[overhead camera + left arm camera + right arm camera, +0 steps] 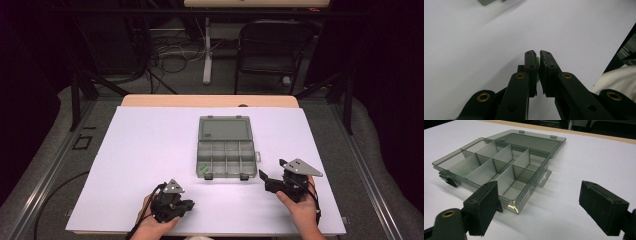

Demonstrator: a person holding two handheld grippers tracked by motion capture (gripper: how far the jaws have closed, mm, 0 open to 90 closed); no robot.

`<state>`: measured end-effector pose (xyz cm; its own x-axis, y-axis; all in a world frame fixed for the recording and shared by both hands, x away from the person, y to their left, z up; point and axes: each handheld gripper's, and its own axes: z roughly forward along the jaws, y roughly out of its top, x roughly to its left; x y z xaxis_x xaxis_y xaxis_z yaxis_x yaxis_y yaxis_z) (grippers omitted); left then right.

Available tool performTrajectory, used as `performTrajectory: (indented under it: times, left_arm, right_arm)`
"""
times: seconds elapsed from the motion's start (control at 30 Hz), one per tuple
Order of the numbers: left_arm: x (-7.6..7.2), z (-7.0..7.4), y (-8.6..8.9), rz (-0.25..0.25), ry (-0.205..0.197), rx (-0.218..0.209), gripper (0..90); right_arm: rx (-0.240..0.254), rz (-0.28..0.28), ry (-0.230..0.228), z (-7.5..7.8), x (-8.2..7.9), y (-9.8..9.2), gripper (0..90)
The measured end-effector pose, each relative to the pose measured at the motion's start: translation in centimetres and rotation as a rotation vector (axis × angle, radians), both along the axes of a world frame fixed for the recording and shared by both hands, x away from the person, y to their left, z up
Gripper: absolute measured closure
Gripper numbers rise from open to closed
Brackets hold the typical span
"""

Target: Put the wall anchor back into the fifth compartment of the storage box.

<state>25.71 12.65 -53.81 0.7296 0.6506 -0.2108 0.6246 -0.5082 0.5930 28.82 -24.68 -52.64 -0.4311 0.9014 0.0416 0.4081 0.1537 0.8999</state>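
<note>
Left tongs: pressed on a small green piece, low over the bench. Right tongs: spread wide, empty, beside the open organizer box at bench centre.

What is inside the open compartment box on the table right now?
The compartment box holds a small green piece in its near-left compartment; the other compartments look empty. Tinted dividers may hide anything tiny.
</note>
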Motion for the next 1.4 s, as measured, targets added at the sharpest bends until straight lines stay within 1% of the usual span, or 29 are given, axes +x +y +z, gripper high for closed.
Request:
performTrajectory:
  times: [0.13,0.3,0.33,0.37,0.4,0.47,0.53,0.57,0.6,0.7,0.73,0.77,0.8,0.83,0.87,0.9,0.97,1.0,1.07,1.23,1.27,1.33,1.37,1.4]
  left_arm:
    - [0.0,0.1,0.0,0.013,0.0,-0.011,84.7]
    - [0.3,0.7,0.2,0.018,-0.016,-0.013,84.7]
    - [0.4,0.8,0.2,0.021,-0.016,-0.016,84.7]
    - [0.4,0.9,0.3,0.028,-0.015,-0.022,84.7]
    - [0.5,1.0,0.4,0.037,-0.016,-0.027,84.7]
    - [0.7,1.1,0.6,0.045,-0.012,-0.035,84.7]
    - [1.0,1.3,0.9,0.045,-0.016,-0.033,84.7]
    - [1.1,1.4,0.9,0.055,-0.012,-0.038,84.7]
    - [1.2,1.5,1.0,0.054,-0.012,-0.038,84.7]
    - [1.5,1.7,1.1,0.055,-0.013,-0.031,84.7]
    - [1.5,1.7,1.1,0.064,-0.011,-0.04,84.7]
    - [1.7,1.8,1.2,0.058,-0.008,-0.034,84.7]
    - [1.7,1.9,1.2,0.064,-0.01,-0.039,84.7]
    - [1.8,2.0,1.2,0.063,-0.009,-0.034,84.7]
    - [1.9,2.1,1.2,0.064,-0.011,-0.035,84.7]
    - [2.0,2.2,1.2,0.064,-0.014,-0.035,84.7]
    - [2.1,2.4,1.1,0.069,-0.011,-0.042,84.7]
    - [2.2,2.5,1.1,0.066,-0.014,-0.041,84.7]
    - [2.4,2.8,1.0,0.066,-0.017,-0.041,84.7]
    - [3.1,3.5,0.6,0.06,-0.023,-0.046,84.7]
    - [3.3,3.6,0.6,0.058,-0.023,-0.048,84.7]
    - [3.7,3.8,0.3,0.058,-0.017,-0.052,84.7]
    - [3.9,3.9,0.2,0.063,-0.016,-0.059,84.6]
    - [4.1,4.0,0.1,0.055,-0.012,-0.057,84.6]
  right_arm:
    - [0.001,0.0,-0.001,0.0,0.0,0.0,15.7]
    - [-0.001,0.0,0.002,0.0,0.0,0.0,15.7]
    - [0.007,-0.007,-0.017,-0.1,0.1,0.1,15.7]
    - [-0.003,-0.006,-0.007,0.0,0.0,0.1,15.7]
    - [-0.001,0.002,-0.005,0.0,0.0,0.1,15.8]
    - [0.001,0.0,-0.004,0.0,-0.1,0.0,15.7]
    - [0.002,-0.001,0.0,0.0,-0.1,0.0,15.7]
    - [-0.008,0.001,0.017,0.1,-0.1,-0.1,15.7]
    - [-0.004,0.001,0.014,0.1,-0.1,0.0,15.7]
    - [0.009,-0.008,-0.016,-0.1,0.1,0.2,15.7]
    - [0.003,-0.008,-0.009,-0.1,0.0,0.1,15.7]
    - [0.01,-0.008,-0.017,-0.1,0.1,0.2,15.7]
    - [0.009,-0.006,-0.013,-0.1,0.1,0.1,15.7]
    - [-0.009,0.004,0.019,0.1,-0.1,-0.1,15.7]
    - [-0.007,0.002,0.018,0.1,-0.1,-0.1,15.7]
    - [0.006,-0.002,0.002,-0.1,0.0,0.0,15.7]
    - [0.006,-0.007,-0.002,-0.1,0.1,0.1,15.7]
    - [0.006,-0.002,0.004,-0.1,0.0,0.1,15.7]
    - [0.008,-0.005,0.0,-0.1,0.0,0.1,15.7]
    - [0.005,-0.005,0.006,-0.1,0.0,0.0,15.7]
    - [-0.006,-0.001,0.023,0.0,0.0,-0.1,15.7]
    - [-0.005,-0.001,0.024,0.0,0.0,0.0,15.7]
    - [0.001,-0.005,0.015,-0.1,0.0,0.0,15.7]
    - [0.002,-0.005,0.015,-0.1,0.0,0.0,15.7]
